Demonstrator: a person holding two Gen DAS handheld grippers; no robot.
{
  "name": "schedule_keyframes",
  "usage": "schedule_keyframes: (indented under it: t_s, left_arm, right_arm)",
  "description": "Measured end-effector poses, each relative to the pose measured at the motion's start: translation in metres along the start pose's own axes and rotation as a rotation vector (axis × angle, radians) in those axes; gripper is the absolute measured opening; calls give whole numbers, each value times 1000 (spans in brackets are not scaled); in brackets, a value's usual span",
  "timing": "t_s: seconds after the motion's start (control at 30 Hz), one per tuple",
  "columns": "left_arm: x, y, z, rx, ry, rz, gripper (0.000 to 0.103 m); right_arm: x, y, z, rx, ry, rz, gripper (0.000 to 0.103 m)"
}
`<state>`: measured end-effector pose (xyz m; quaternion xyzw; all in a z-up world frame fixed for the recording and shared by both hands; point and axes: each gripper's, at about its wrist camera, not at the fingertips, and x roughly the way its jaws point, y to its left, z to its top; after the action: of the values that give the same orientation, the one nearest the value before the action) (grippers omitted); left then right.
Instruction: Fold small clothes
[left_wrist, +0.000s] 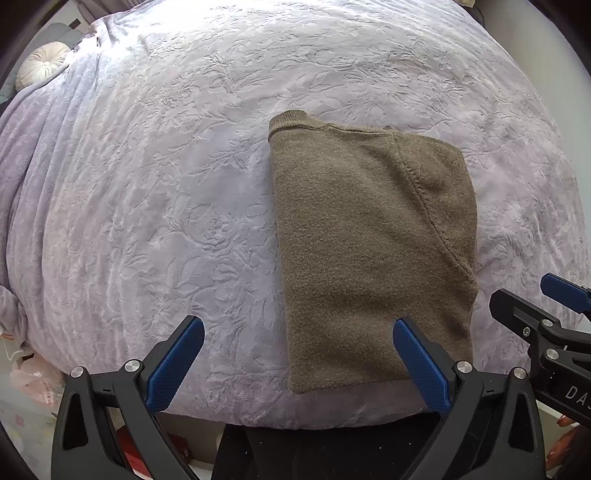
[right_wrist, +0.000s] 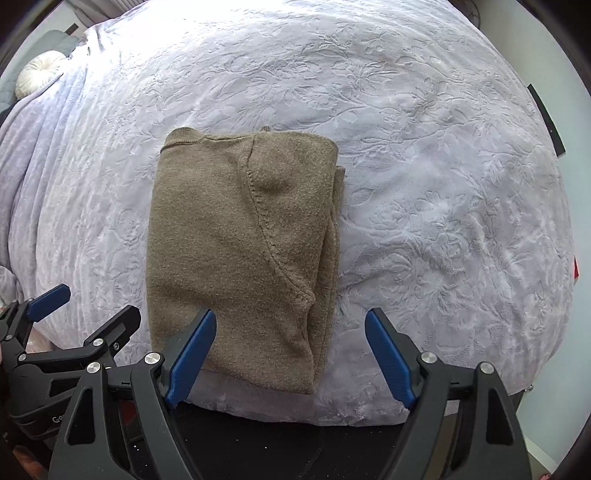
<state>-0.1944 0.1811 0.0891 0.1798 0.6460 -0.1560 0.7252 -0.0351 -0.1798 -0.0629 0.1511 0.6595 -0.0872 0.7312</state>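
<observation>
Your olive-brown knit sweater (left_wrist: 369, 240) lies folded into a tall rectangle on the lavender embossed bedspread (left_wrist: 166, 184), near the bed's front edge. Its ribbed collar sits at the far left corner, and a curved sleeve seam runs down the right half of the top layer. From the right wrist view the sweater (right_wrist: 229, 240) shows stacked layers along its right edge, with the bedspread (right_wrist: 443, 184) bare around it.

Your left gripper (left_wrist: 298, 363) has its blue-padded fingers spread wide, holding nothing; the right fingertip overlaps the sweater's lower right part in the view, while the left one is over bare bedspread. Your right gripper (right_wrist: 291, 354) is likewise spread wide and empty, its left fingertip over the sweater's lower edge, its right one over bedspread. Whether either touches the fabric cannot be told.

A round white tufted cushion (left_wrist: 42, 62) rests at the far left corner of the bed.
</observation>
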Motion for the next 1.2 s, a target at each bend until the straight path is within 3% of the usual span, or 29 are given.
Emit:
schedule_keyframes:
  t_s: [1.2]
  left_arm:
    - [1,4,0,-8,3,28,103]
  right_arm:
    - [3,-2,4,-1,27,-48,85]
